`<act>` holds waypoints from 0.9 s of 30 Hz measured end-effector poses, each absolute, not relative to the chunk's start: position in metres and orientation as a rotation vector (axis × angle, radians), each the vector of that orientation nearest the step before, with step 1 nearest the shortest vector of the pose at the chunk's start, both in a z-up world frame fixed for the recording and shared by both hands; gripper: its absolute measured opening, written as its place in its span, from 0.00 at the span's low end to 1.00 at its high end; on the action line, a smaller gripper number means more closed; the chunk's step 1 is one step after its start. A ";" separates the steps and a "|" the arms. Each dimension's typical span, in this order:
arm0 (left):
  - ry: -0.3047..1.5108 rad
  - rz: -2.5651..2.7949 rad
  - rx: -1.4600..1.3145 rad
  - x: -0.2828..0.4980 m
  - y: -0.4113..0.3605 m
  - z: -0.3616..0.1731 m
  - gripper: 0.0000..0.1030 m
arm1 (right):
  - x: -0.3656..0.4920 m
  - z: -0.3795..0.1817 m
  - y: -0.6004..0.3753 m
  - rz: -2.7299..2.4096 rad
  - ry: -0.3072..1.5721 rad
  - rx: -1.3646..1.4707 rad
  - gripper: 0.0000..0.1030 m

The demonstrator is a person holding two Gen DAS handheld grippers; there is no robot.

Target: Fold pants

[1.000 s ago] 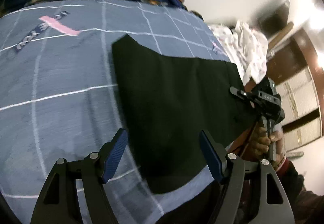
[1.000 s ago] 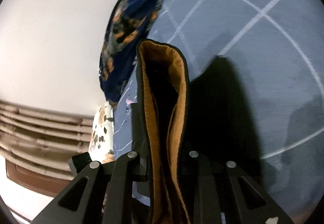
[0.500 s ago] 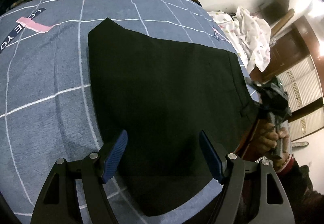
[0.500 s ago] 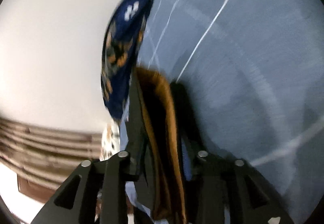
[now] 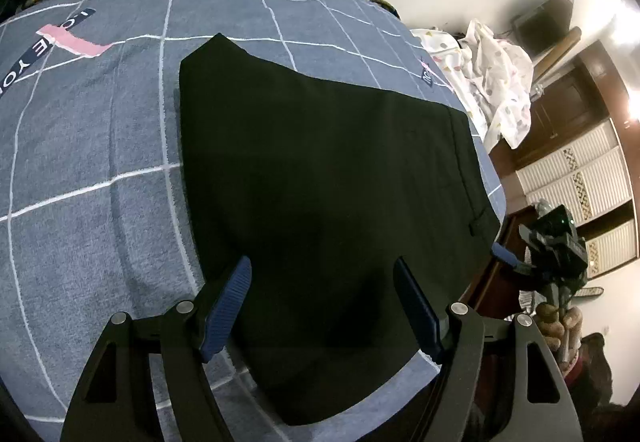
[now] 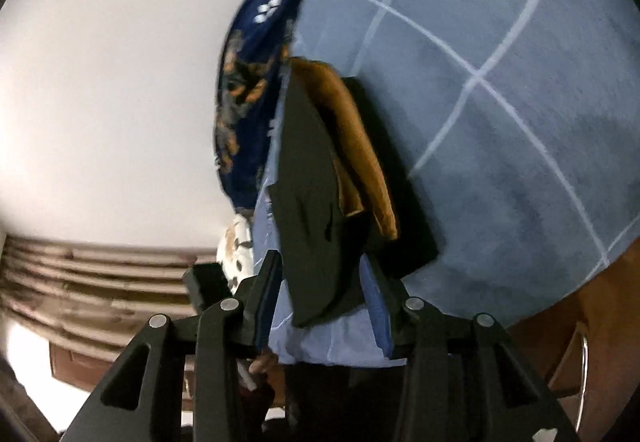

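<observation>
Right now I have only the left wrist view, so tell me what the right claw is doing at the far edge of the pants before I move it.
Observer: The right claw has just been opening. A corner of the black pants lies between its pads, which do not look pressed on it.
Operator: Describe that corner.
Observer: It looks like the waist end: an orange-brown lining shows between the black layers.
Operator: Say what is under it.
Observer: The blue checked sheet. Its pale edge shows just below the corner, between the claw's fingers.
</observation>
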State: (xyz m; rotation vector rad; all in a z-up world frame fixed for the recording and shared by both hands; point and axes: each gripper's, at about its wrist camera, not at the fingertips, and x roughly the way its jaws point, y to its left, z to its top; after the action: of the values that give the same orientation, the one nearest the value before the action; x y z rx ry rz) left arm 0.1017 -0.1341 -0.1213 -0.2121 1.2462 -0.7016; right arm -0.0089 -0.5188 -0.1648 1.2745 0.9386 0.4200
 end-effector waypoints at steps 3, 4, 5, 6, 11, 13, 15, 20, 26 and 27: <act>1.245 -0.701 -0.212 0.102 -0.135 -0.121 0.73 | -0.003 -0.167 -0.521 0.423 0.923 1.297 0.39; 1.246 -0.700 -0.213 0.102 -0.136 -0.122 0.74 | 0.000 -0.166 -0.522 0.416 0.923 1.284 0.39; 1.245 -0.700 -0.218 0.102 -0.135 -0.122 0.74 | 0.002 -0.166 -0.523 0.409 0.922 1.283 0.39; 1.246 -0.698 -0.223 0.102 -0.135 -0.122 0.75 | 0.005 -0.166 -0.524 0.404 0.924 1.286 0.39; 1.246 -0.696 -0.220 0.101 -0.136 -0.121 0.76 | 0.009 -0.163 -0.522 0.343 0.956 1.200 0.11; 1.249 -0.691 -0.216 0.101 -0.137 -0.120 0.76 | 0.003 -0.157 -0.522 0.341 0.929 1.170 0.11; 1.256 -0.686 -0.220 0.102 -0.137 -0.120 0.76 | -0.004 -0.146 -0.518 0.350 0.909 1.142 0.11; 1.256 -0.688 -0.211 0.102 -0.138 -0.123 0.76 | -0.021 -0.150 -0.510 0.321 0.949 1.132 0.10; 1.241 -0.690 -0.182 0.100 -0.142 -0.125 0.78 | -0.024 -0.187 -0.522 0.296 0.991 1.282 0.08; 1.240 -0.691 -0.176 0.099 -0.143 -0.125 0.79 | -0.024 -0.187 -0.522 0.300 0.990 1.290 0.08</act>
State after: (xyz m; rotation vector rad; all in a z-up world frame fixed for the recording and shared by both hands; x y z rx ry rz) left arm 0.0992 -0.1431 -0.1255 -0.1761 1.2401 -0.6905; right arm -0.0242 -0.5225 -0.1867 1.2899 0.9898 0.3001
